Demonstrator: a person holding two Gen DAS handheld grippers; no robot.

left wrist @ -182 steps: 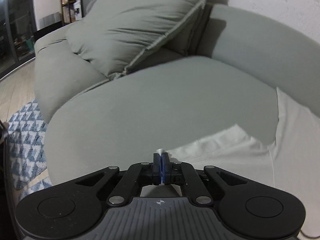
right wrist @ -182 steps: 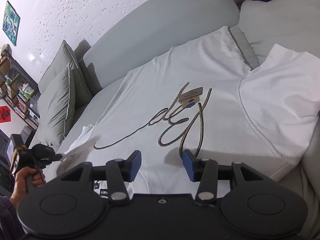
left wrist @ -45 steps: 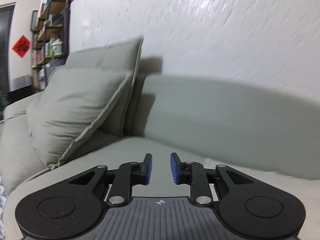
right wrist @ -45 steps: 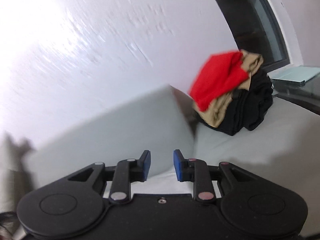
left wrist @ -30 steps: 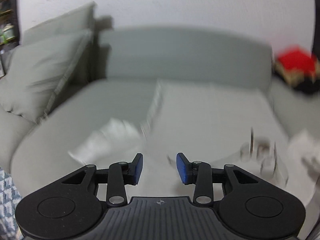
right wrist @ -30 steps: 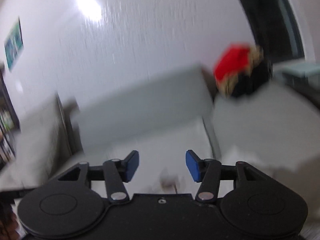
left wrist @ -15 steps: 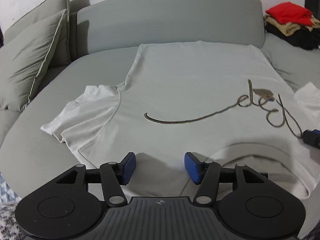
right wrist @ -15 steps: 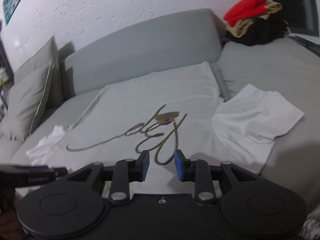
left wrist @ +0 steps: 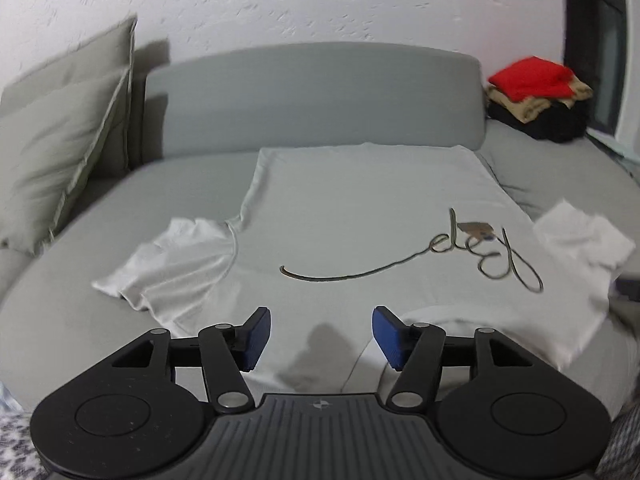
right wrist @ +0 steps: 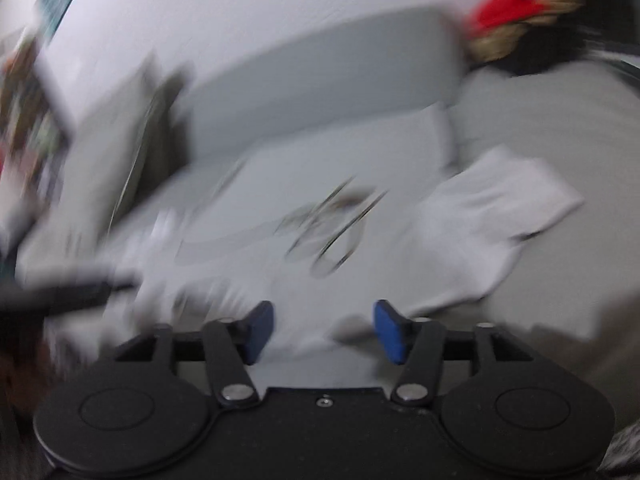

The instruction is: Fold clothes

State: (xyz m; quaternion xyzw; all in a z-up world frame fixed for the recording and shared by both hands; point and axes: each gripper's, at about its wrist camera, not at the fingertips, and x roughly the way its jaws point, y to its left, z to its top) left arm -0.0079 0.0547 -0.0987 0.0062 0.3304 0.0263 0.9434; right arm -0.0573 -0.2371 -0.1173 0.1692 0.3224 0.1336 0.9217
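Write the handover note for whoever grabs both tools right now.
Left tool: open, empty, just above the near edge of the white T-shirt.
Right tool: open, empty, over the same near edge; its view is motion-blurred.
The T-shirt lies spread flat on the grey sofa, print up, both sleeves out to the sides.
A stack of folded clothes sits on the far right of the sofa.
Done: shirt laid out. Left: every fold; none made yet.

We see a grey sofa [left wrist: 320, 96] whose seat carries a white T-shirt [left wrist: 360, 220] spread flat, two grey cushions [left wrist: 60, 140] at its left end, and a stack of folded clothes [left wrist: 536, 96] at its right.
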